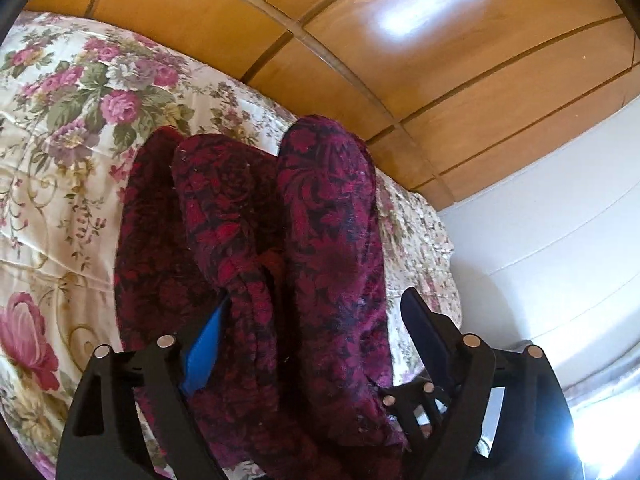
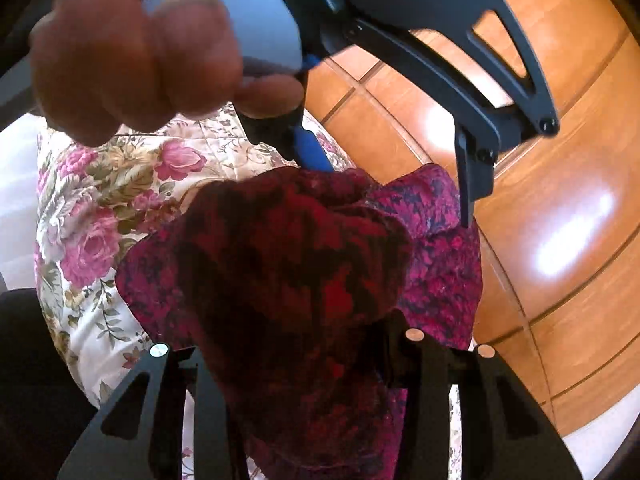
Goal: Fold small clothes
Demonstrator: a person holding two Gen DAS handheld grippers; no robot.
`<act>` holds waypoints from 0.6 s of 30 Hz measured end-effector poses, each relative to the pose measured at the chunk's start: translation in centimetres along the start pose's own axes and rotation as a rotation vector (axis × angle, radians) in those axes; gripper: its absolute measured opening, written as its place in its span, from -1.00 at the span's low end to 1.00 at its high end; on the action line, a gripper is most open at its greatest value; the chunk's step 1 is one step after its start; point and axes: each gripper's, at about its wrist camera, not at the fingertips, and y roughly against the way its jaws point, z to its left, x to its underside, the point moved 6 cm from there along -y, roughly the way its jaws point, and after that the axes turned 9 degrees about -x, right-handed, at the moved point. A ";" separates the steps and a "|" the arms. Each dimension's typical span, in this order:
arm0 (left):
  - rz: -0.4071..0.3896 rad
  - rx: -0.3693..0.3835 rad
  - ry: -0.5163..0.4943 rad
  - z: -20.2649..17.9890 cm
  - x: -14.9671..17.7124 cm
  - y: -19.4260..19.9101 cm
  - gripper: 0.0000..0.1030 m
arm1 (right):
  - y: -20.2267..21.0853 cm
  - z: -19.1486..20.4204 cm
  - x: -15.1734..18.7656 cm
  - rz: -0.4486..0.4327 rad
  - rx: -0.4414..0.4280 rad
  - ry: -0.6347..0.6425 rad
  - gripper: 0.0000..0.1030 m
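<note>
A dark red and magenta flower-patterned garment (image 1: pixel 328 208) lies bunched in long folds on a floral bedspread (image 1: pixel 60 120). My left gripper (image 1: pixel 316 304) is open: the folds run between its blue pad (image 1: pixel 200 344) and its black finger (image 1: pixel 424 328), which stands clear of the cloth. In the right wrist view the garment (image 2: pixel 280 248) humps up over my right gripper (image 2: pixel 298 344), which is shut on a thick bunch of it; the fingertips are hidden under the fabric. The left gripper (image 2: pixel 390 192) hangs over the garment's far end.
A person's hand (image 2: pixel 132 52) grips the left gripper's handle, close to the camera and blurred. Glossy wooden panels (image 1: pixel 400 60) lie beyond the bed's edge, also visible in the right wrist view (image 2: pixel 560 200). A white surface (image 1: pixel 540 240) is at the right.
</note>
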 end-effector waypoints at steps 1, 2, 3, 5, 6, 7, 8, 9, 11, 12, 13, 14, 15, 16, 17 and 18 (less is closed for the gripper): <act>-0.003 -0.018 -0.016 0.1 -0.1 -0.4 0.12 | 0.1 -0.1 0.1 -0.001 0.004 -0.001 -0.25; -0.008 -0.048 -0.040 0.1 0.1 -0.3 -0.03 | 0.6 0.0 -0.2 -0.002 0.004 -0.013 -0.25; -0.012 -0.065 -0.054 0.3 0.2 -0.4 -0.26 | 0.8 -0.3 0.1 -0.006 -0.008 -0.032 -0.25; -0.021 -0.071 -0.058 0.5 0.2 -0.5 -0.34 | 1.6 -0.2 -0.4 -0.017 -0.023 -0.043 -0.24; -0.025 -0.075 -0.062 0.4 0.2 -0.4 -0.40 | 2.0 -0.3 -0.3 -0.025 -0.035 -0.049 -0.20; -0.034 -0.092 -0.075 0.3 0.2 -0.4 -0.43 | 1.9 -0.5 -0.2 -0.031 -0.050 -0.055 -0.16; -0.042 -0.109 -0.088 0.2 0.2 -0.3 -0.45 | 2.4 -0.6 -0.1 -0.045 -0.102 -0.075 0.01; -0.047 -0.115 -0.094 0.0 0.2 -0.2 -0.47 | 3.0 -0.9 0.1 -0.055 -0.155 -0.103 0.18; -0.060 -0.121 -0.107 -0.1 0.2 0.2 -0.49 | 5.1 -2.7 0.6 -0.102 -0.321 -0.224 0.33; -0.069 -0.127 -0.115 -0.1 0.1 0.5 -0.50 | 6.2 -3.9 1.0 -0.122 -0.401 -0.296 0.46; -0.073 -0.127 -0.116 0.0 0.0 0.7 -0.51 | 7.2 -5.3 1.5 -0.138 -0.478 -0.367 0.52; -0.077 -0.126 -0.117 0.1 -0.1 0.9 -0.51 | 8.4 -7.2 2.3 -0.167 -0.543 -0.458 0.57; -0.087 -0.127 -0.124 0.3 -0.3 1.3 -0.52 | 9.2 -9.0 3.2 -0.189 -0.586 -0.543 0.58; -0.096 -0.132 -0.127 0.4 -0.5 1.4 -0.53 | 9.6 -10.5 4.0 -0.199 -0.603 -0.608 0.58; -0.105 -0.136 -0.131 0.5 -0.6 1.8 -0.53 | 9.9 -12.3 5.1 -0.205 -0.597 -0.678 0.57; -0.112 -0.139 -0.134 0.6 -0.7 2.0 -0.54 | 9.8 -13.6 6.0 -0.206 -0.583 -0.723 0.47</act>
